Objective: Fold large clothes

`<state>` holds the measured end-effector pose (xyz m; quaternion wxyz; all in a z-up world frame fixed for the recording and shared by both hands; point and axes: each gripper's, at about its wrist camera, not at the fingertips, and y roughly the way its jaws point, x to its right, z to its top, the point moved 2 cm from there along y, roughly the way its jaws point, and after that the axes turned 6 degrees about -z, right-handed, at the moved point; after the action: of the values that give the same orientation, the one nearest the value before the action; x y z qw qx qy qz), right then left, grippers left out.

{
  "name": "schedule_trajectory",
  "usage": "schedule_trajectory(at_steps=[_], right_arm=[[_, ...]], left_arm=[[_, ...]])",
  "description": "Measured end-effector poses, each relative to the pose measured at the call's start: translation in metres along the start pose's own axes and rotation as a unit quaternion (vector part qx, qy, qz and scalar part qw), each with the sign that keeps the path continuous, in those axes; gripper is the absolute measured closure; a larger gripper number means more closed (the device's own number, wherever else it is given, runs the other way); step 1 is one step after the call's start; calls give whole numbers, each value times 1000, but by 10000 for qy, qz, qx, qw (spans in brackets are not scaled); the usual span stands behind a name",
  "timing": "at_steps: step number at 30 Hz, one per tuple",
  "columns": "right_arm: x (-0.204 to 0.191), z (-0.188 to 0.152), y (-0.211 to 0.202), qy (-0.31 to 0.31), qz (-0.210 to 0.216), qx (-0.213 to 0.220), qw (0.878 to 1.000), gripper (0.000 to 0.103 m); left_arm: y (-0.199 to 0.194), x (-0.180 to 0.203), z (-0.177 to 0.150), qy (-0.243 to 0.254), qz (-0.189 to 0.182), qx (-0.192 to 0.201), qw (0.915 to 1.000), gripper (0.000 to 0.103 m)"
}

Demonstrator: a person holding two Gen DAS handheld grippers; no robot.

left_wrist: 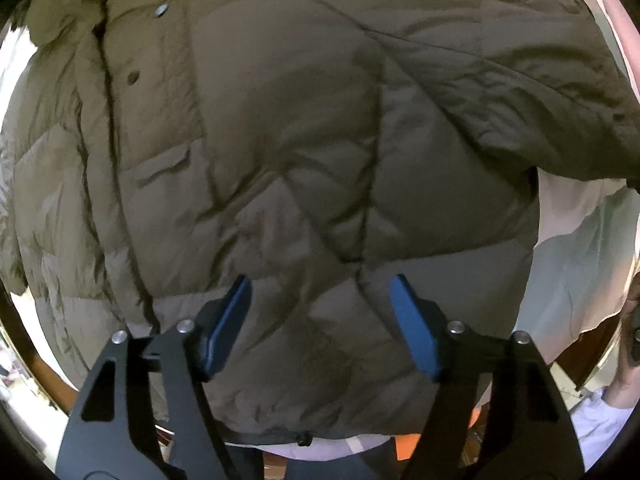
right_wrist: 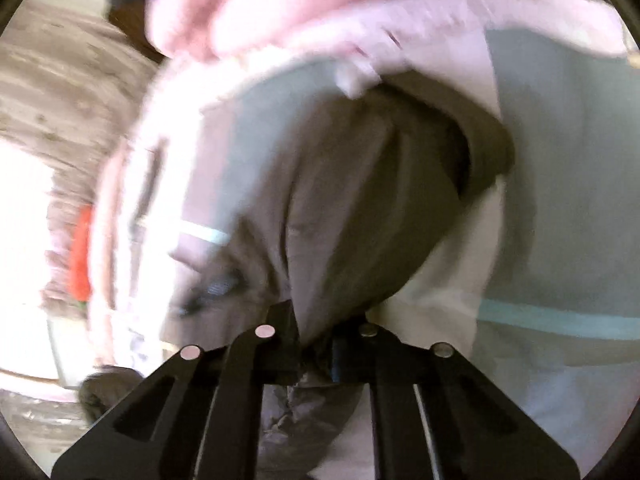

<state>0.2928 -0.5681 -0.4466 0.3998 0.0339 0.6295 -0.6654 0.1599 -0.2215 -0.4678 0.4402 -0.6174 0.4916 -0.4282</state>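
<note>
A large olive-brown puffer jacket (left_wrist: 280,140) lies front up and fills the left wrist view, with snap buttons along its placket and one sleeve (left_wrist: 520,92) stretched to the right. My left gripper (left_wrist: 322,320) is open and empty, its blue pads (left_wrist: 230,324) spread just above the jacket's lower hem. In the blurred right wrist view my right gripper (right_wrist: 316,344) is shut on a bunched part of the jacket (right_wrist: 360,208), probably the sleeve end, which drapes away from the jaws.
The jacket lies on a pale sheet with grey blocks and a teal stripe (right_wrist: 560,320). A pink cloth (right_wrist: 320,8) lies at the far side. Wood floor (right_wrist: 60,80) and an orange object (right_wrist: 80,256) show on the left. A person's hand (left_wrist: 630,360) is at the right edge.
</note>
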Motion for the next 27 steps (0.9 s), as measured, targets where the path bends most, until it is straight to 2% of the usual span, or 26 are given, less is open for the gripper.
schedule_trajectory(at_steps=[3, 5, 6, 8, 9, 11, 12, 13, 14, 18, 20, 24, 27], right_arm=[[-55, -6, -37, -507, 725, 242, 9958, 94], [-102, -25, -54, -1130, 1206, 213, 9860, 94], [-129, -39, -62, -1544, 1449, 115, 9773, 94], [-184, -84, -67, -2418, 1831, -399, 9521, 93], [-209, -117, -63, -2947, 1907, -839, 9326, 92], [-239, -187, -51, -3939, 1707, -1654, 8879, 87], [-245, -216, -45, -4281, 1548, -1927, 8693, 70], [-246, -249, -42, -4552, 1326, -2137, 8541, 59], [-244, -263, -42, -4577, 1233, -2160, 8536, 39], [-223, -296, -55, -3977, 1363, -2414, 8746, 13], [-214, -300, -57, -3741, 1275, -2522, 8833, 11], [-195, -319, -49, -3549, 836, -2829, 8872, 11], [-186, -321, -50, -3421, 735, -2853, 8923, 11]], left_arm=[[-9, -19, -3, -196, 32, 101, 9998, 29], [-18, -39, -5, -437, 50, 213, 9988, 26], [-23, -50, -6, -585, 75, 288, 9978, 25], [-33, -83, -13, -1001, 209, 453, 9937, 25], [-37, -97, -16, -1181, 272, 504, 9914, 24], [-48, -132, -26, -1646, 468, 627, 9833, 21], [-52, -148, -32, -1834, 562, 680, 9791, 20], [-57, -166, -39, -2020, 675, 731, 9743, 19], [-60, -181, -45, -2149, 754, 765, 9707, 18], [-61, -217, -64, -2297, 756, 861, 9665, 16], [-54, -225, -73, -2336, 696, 872, 9659, 16], [-55, -237, -69, -2325, 425, 899, 9675, 14], [-61, -240, -68, -2159, 331, 989, 9708, 12]])
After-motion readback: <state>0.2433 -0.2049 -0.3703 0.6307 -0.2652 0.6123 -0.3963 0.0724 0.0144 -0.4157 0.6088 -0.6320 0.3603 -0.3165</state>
